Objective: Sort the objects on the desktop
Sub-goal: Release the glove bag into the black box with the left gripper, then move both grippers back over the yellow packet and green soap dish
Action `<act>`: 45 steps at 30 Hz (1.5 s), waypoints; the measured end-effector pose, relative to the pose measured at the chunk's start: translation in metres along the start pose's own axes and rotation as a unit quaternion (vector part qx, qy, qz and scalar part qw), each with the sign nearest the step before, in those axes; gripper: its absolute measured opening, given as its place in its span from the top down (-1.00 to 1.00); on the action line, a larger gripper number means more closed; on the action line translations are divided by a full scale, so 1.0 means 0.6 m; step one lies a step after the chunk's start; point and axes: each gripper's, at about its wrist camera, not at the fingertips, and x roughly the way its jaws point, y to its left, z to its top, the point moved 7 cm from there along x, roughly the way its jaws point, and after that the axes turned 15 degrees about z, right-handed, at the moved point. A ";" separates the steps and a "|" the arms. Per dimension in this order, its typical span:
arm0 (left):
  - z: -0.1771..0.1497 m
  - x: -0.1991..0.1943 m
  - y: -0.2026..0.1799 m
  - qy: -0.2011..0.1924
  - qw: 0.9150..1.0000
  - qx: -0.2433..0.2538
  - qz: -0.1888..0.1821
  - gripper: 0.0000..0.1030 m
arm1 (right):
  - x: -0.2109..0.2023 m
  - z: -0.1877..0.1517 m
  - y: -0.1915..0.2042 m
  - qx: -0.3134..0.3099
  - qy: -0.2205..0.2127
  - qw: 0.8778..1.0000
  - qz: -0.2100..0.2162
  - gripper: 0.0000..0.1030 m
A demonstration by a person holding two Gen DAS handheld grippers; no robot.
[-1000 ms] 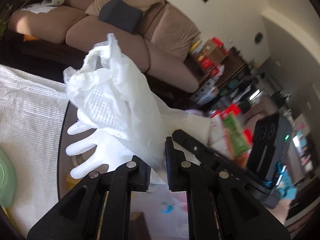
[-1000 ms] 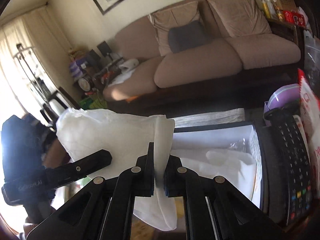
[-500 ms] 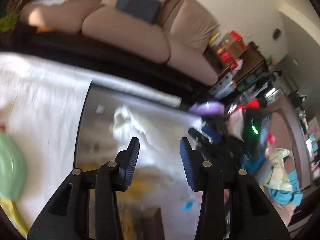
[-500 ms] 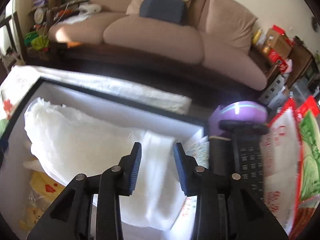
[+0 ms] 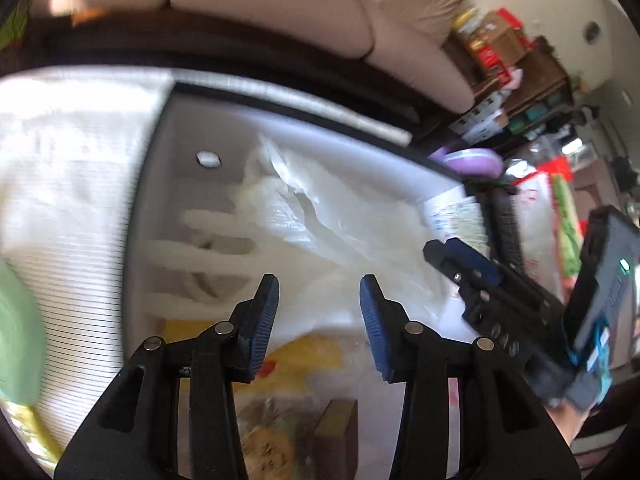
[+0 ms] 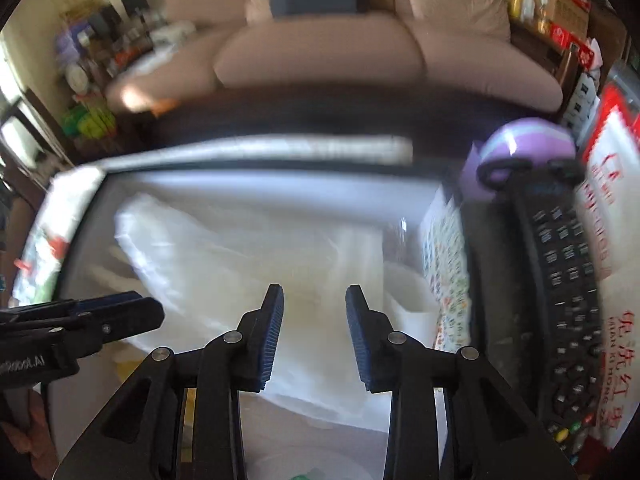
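In the left wrist view, the left gripper hangs over a shallow white box with a dark rim, its blue-padded jaws parted with nothing pressed between them; they have just been opening. A crumpled white plastic bag lies loose inside the box, spread from the middle toward the right. White glove fingers poke out from under the bag's left edge, pointing left. Something yellow lies at the near end of the box, just under the jaws (too blurred to name). Left of the box is a striped white cloth, and a pale green object sits at the near left edge. The right gripper reaches in from the right, over the bag's right side.

In the right wrist view, the right gripper is also released, jaws apart above the bag, gripping nothing; these too have just been opening. The bag rests flat in the box. Right of the box lies a black remote control, with a purple ball at its far end. The left gripper enters from the left. A beige sofa stands beyond the table.
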 end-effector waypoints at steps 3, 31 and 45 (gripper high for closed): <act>-0.028 -0.073 0.023 -0.025 0.999 0.026 -0.002 0.23 | -0.048 0.001 0.018 -0.003 -0.021 1.000 0.001 0.30; -0.532 -0.299 0.481 -0.049 0.993 -0.076 0.074 -0.79 | -0.143 -0.458 0.511 -0.033 0.010 0.981 0.193 -0.32; -0.550 -0.279 0.533 -0.075 0.992 -0.089 0.038 -0.80 | -0.053 -0.567 0.597 -0.016 0.032 0.978 0.207 -0.64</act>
